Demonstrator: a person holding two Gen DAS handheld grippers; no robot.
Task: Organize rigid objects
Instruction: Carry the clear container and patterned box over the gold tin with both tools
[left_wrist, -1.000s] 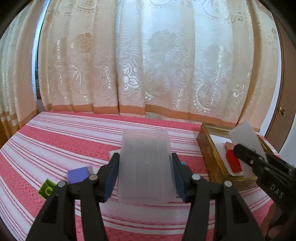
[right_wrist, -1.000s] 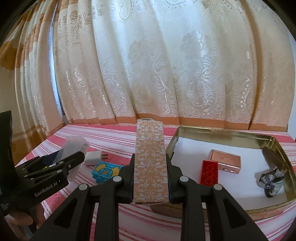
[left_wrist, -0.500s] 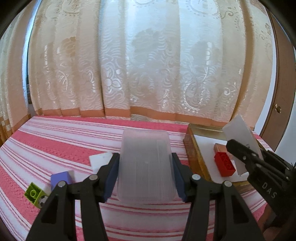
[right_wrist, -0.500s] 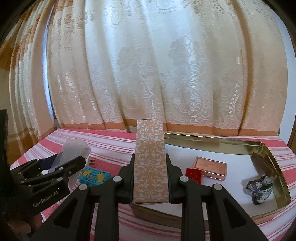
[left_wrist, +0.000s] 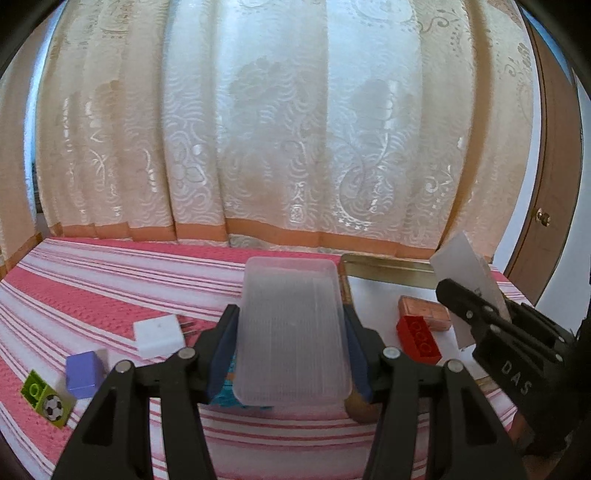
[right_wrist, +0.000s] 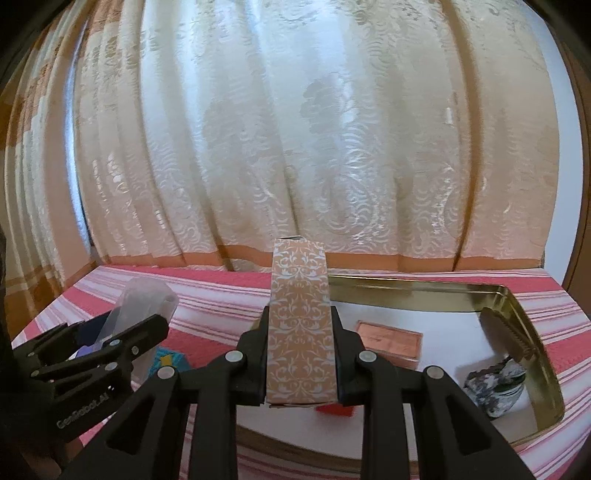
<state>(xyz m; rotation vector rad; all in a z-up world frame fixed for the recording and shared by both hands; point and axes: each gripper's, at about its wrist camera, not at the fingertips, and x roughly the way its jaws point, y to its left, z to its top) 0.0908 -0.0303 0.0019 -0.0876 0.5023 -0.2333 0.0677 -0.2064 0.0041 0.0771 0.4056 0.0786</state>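
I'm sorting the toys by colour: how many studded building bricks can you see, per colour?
Red brick: 1
Green brick: 1
Total: 2

1. We see a frosted clear plastic box (left_wrist: 291, 332) clamped upright, lifted above the striped cloth;
2. a slim peach damask-patterned box (right_wrist: 300, 332) gripped upright;
3. a red brick (left_wrist: 419, 338) and copper case (right_wrist: 388, 341) lying flat in the gold tin (right_wrist: 532, 332).

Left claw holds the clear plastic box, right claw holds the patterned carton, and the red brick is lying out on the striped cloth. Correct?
Not quite. The red brick lies inside the gold tin, beside the copper-coloured box, as the left wrist view shows. The rest holds.
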